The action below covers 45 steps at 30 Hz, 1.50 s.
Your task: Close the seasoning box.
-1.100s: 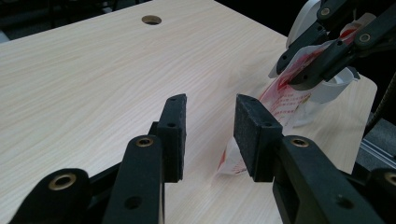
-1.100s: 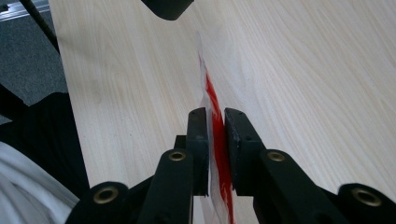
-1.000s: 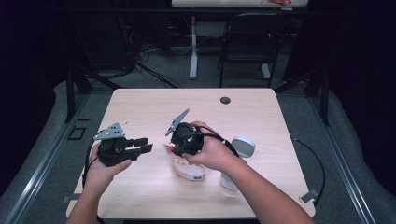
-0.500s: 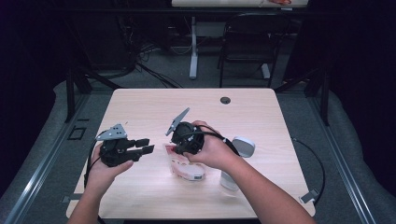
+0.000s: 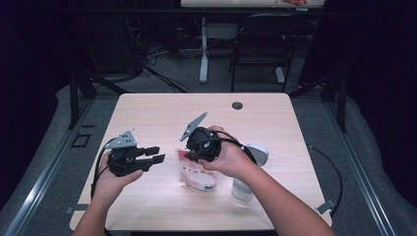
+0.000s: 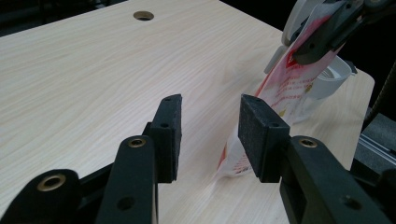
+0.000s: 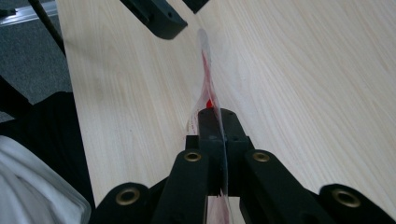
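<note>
Two grippers | right gripper (image 5: 196, 156) jaws clamp pouch (image 6: 285, 88) mid-frame, unchanged | left gripper (image 5: 156, 154) jaws wide, edged nearer pouch | second grasp likely next

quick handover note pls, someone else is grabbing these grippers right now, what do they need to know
Right gripper: shut on the top edge of the red-and-white plastic pouch, holding it up with its lower end on the table.
Left gripper: open, holding nothing, beside the pouch's lower part and not touching it.
A white container and its lid sit on the table by the right forearm.
Done: pouch picked up and pinched at the top.
Left, probably: close the left gripper on the pouch, likely to open it.
</note>
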### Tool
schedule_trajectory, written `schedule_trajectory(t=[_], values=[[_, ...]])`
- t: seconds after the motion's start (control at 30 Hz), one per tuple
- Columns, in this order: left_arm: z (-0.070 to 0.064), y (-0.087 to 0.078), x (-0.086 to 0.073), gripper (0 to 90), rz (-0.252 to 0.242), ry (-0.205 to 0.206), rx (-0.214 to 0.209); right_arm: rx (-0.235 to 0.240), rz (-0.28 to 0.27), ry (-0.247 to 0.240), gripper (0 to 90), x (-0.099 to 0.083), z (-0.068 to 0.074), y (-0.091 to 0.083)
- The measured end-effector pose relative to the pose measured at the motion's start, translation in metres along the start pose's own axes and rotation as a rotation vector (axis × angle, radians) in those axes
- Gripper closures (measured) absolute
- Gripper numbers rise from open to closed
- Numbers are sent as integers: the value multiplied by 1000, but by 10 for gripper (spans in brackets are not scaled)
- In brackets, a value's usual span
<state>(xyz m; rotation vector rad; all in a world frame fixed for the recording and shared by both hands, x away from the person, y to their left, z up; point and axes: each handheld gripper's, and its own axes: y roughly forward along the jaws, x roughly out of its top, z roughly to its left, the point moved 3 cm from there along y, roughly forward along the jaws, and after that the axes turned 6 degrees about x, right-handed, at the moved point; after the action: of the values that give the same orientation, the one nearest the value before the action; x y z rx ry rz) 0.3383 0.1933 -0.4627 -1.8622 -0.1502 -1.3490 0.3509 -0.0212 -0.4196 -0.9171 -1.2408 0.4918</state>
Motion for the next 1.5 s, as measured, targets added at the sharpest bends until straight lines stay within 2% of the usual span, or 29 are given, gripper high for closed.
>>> schedule_trajectory(t=[0.3, 0.47, 0.73, 1.03, 1.27, 1.5], values=[[-5, 5, -1, 580, 4, 24, -29, -1, -22, -10, 899, -1, 3, -10], [-8, 9, -2, 562, 15, 45, -31, 1, -43, -7, 900, -2, 4, -15], [-12, 13, -2, 508, 1, 79, -57, 1, -72, -19, 899, -2, 7, -25], [-20, 21, -4, 476, 1, 90, -131, -6, -94, -26, 899, 0, 9, -35], [-24, 25, -5, 464, -10, 84, -182, -10, -93, -39, 899, 1, 10, -41], [-28, 28, -6, 456, -5, 104, -193, -4, -104, -43, 899, 2, 11, -47]])
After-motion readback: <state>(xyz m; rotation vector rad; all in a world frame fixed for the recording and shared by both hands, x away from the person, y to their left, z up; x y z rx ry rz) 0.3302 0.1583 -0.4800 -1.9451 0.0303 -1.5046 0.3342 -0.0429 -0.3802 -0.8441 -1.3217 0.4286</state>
